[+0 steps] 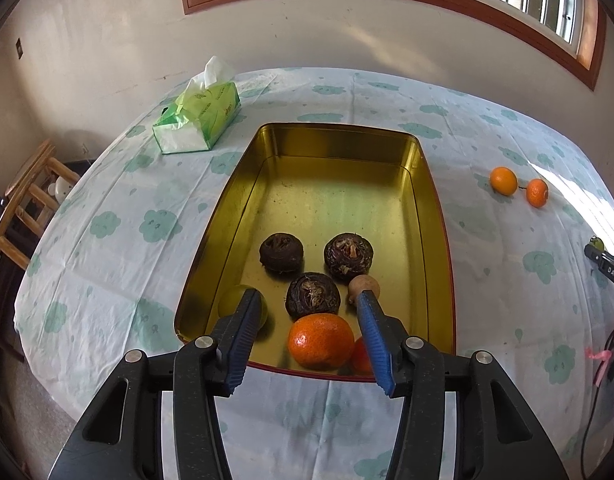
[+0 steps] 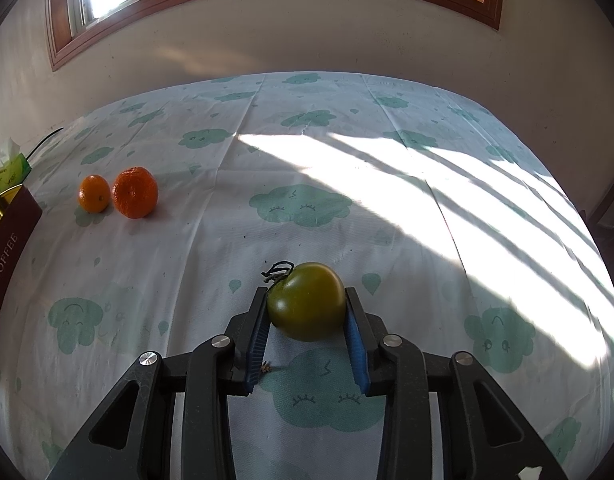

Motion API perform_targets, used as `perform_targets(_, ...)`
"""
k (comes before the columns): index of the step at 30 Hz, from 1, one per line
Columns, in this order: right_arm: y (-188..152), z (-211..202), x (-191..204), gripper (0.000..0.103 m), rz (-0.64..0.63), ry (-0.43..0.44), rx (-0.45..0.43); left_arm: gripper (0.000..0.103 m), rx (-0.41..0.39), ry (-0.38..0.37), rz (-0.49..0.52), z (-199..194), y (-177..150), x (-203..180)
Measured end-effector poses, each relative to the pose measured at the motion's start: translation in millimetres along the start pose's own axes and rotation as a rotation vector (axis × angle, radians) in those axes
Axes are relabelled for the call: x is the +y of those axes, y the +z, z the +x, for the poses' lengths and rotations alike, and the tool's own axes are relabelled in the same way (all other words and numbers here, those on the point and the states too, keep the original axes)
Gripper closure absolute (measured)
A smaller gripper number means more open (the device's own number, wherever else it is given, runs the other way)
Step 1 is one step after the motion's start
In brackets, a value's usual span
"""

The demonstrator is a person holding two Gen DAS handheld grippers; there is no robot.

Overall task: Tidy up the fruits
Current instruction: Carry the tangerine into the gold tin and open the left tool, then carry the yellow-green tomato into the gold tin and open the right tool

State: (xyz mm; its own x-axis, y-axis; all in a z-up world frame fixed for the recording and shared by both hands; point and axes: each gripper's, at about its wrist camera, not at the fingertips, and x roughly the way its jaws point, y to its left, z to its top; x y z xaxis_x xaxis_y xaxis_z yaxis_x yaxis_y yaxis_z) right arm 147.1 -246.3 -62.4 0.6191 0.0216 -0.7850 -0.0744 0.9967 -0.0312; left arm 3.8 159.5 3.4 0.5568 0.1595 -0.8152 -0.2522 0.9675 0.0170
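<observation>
The right gripper point(image 2: 307, 322) has its blue pads pressed on either side of a green tomato point(image 2: 307, 300), which sits low on the cloud-print tablecloth point(image 2: 347, 184); whether the fruit is lifted off the cloth cannot be told. Ahead of it and to the right the cloth lies bare and sunlit as far as the wall. To its left two tangerines point(image 2: 119, 192) sit touching each other, and further left stands the maroon side of the tin point(image 2: 11, 232), lettered TOFFEE.

The left gripper point(image 1: 309, 300) hangs above the near end of the gold-lined tin point(image 1: 339, 140) with its jaws moderately apart, nothing pressed between them. Below the gap lie an orange tangerine point(image 1: 321, 342) near the near wall, with a second orange fruit point(image 1: 361, 356) half hidden behind the right finger. Just beyond them sit three dark, rough-skinned round fruits point(image 1: 313, 296), a small tan fruit point(image 1: 365, 286) at the right fingertip, and a yellow-green fruit point(image 1: 243, 304) behind the left finger. The far half of the tin is bare. A green tissue pack point(image 1: 199, 120) lies off its far left corner.
</observation>
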Motion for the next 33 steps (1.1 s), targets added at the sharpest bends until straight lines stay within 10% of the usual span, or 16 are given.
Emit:
perform_targets(22, 13, -94, 235, 0.071, -0.351, 0.475, -0.076, 0.047, -0.016, 0.048, -0.119, -16, -15, 54)
perform_targets(33, -9, -88, 316, 0.071, -0.494, 0.555, -0.026, 0.047, 0.0, 0.073, -0.158, -15, -21, 78)
